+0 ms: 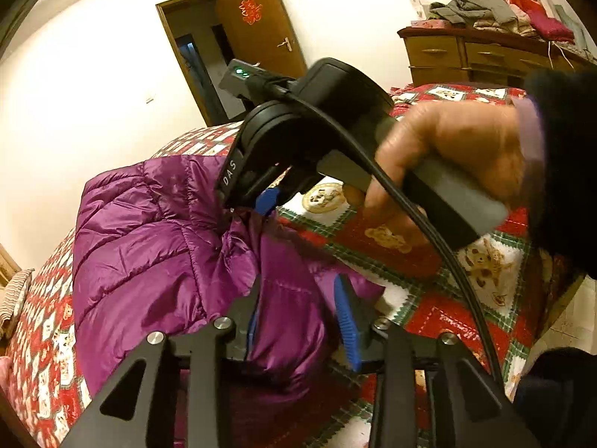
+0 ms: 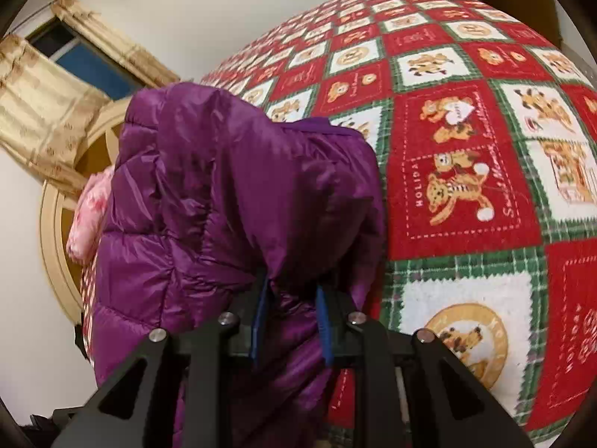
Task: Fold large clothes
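Note:
A purple quilted down jacket lies bunched on a bed with a red, white and green bear-print blanket. My left gripper is shut on a fold of the jacket, which fills the gap between its blue pads. The right gripper, held by a hand, grips the jacket's edge just ahead of mine. In the right wrist view the jacket is draped up over my right gripper, which is shut on the fabric. The blanket spreads to the right.
A wooden dresser piled with clothes stands at the back right, beside an open brown door. A striped pillow lies at the bed's left edge. A pink pillow, a round headboard and a curtained window are at left.

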{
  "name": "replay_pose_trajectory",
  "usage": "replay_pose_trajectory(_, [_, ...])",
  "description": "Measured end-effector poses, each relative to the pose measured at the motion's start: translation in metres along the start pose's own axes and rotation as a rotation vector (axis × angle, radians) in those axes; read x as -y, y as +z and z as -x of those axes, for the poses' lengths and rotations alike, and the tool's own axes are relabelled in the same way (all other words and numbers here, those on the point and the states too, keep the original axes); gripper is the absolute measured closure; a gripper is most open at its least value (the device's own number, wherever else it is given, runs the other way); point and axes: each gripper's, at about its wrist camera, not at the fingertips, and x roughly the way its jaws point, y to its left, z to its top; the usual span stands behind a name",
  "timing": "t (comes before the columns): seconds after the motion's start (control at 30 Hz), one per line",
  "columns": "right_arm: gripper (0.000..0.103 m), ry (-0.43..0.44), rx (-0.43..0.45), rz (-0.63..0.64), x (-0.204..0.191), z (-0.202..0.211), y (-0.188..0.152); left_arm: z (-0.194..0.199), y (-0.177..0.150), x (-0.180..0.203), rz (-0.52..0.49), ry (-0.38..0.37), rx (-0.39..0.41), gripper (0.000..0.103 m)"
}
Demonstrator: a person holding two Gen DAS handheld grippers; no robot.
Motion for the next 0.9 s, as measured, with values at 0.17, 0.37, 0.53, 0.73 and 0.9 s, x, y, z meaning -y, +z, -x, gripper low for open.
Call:
replay_pose_trajectory(0.17, [0.079, -0.02, -0.038, 0.051, -0.005, -0.002, 0.005, 0.003, -0.004, 0.007, -0.025, -0.018, 0.028, 0.053])
replay_pose_trajectory(0.37, [0.074, -0.027, 0.017, 0.104, -0.017, 0.019, 0.002, -0.006, -0.002, 0.023, -0.079, -0.024, 0.064, 0.035])
replay_pose_trajectory(0.53, [0.074, -0.021, 0.106, 0.09, -0.008, 0.066, -0.01, -0.004, 0.025, 0.032, -0.091, -0.088, 0.138, 0.034])
replay_pose_trajectory(0.73, [0.073, -0.107, 0.224, 0.024, 0.014, 0.126, -0.026, 0.003, 0.053, 0.046, -0.035, -0.251, 0.191, 0.033])
replay_pose_trajectory(0.9, [0.073, -0.177, 0.248, 0.013, 0.008, 0.144, -0.04, 0.034, 0.05, -0.011, 0.181, -0.279, 0.214, 0.033])
